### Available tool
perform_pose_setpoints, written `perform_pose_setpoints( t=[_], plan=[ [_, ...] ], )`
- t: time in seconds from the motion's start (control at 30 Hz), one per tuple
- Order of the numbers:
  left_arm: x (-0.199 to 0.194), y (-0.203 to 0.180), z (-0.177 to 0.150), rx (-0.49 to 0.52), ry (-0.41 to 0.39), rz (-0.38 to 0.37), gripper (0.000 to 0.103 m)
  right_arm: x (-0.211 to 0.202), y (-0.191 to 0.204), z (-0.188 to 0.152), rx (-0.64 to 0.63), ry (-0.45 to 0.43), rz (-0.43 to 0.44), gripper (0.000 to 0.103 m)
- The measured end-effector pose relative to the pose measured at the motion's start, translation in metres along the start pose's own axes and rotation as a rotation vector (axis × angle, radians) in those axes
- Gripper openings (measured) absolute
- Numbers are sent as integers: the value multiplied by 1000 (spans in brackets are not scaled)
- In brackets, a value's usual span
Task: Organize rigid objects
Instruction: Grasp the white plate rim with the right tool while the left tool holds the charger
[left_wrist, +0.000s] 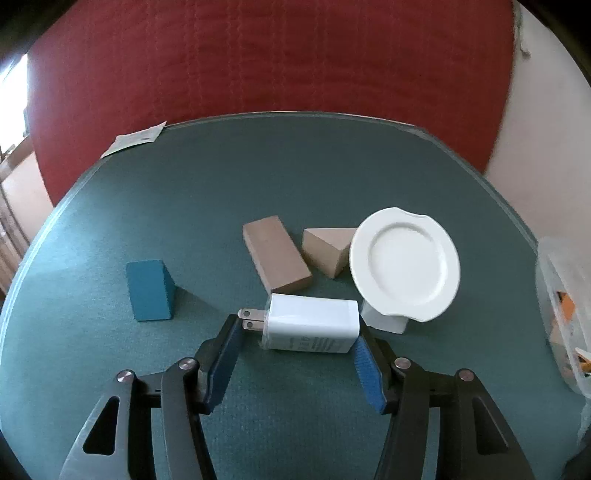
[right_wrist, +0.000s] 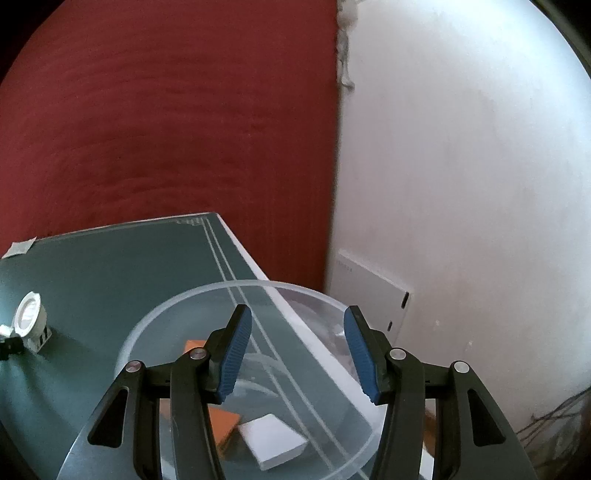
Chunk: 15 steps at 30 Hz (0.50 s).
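Note:
In the left wrist view my left gripper (left_wrist: 297, 341) is shut on a white plug adapter (left_wrist: 312, 326); its prongs point left against the left pad. Beyond it lie a blue block (left_wrist: 149, 290), a brown rectangular block (left_wrist: 277, 254) and a tan wedge (left_wrist: 327, 251). A small white plate (left_wrist: 404, 264) leans tilted on a white holder (left_wrist: 384, 321). In the right wrist view my right gripper (right_wrist: 297, 350) is open and empty above a clear plastic bowl (right_wrist: 155, 325), which holds an orange block (right_wrist: 221, 424) and a white block (right_wrist: 273, 441).
The green table (left_wrist: 221, 184) has a rounded far edge with a paper slip (left_wrist: 135, 140) at its back left. The clear bowl also shows in the left wrist view (left_wrist: 565, 314) at the right edge. A red backdrop and white wall stand behind.

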<state>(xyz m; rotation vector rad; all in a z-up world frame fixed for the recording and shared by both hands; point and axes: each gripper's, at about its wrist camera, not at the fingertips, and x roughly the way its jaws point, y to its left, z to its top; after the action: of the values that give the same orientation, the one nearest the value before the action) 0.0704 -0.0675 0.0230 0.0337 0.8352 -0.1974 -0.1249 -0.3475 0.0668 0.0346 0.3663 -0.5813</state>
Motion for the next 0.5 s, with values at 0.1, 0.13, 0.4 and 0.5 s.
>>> perform_pose_setpoints(
  t=[0.1, 0.13, 0.4, 0.5],
  plan=[
    [-5, -1, -1, 10, -24, -12, 60, -10, 16, 1, -28, -17, 30, 54],
    [-6, -2, -1, 12, -29, -7, 60, -14, 22, 1, -34, -19, 46, 54],
    [-12, 10, -1, -46, -48, -5, 60, -1, 88, 20, -25, 148, 373, 64],
    [-17, 18, -1, -63, -54, 13, 60, 9, 120, 27, -40, 194, 470, 64]
  ],
)
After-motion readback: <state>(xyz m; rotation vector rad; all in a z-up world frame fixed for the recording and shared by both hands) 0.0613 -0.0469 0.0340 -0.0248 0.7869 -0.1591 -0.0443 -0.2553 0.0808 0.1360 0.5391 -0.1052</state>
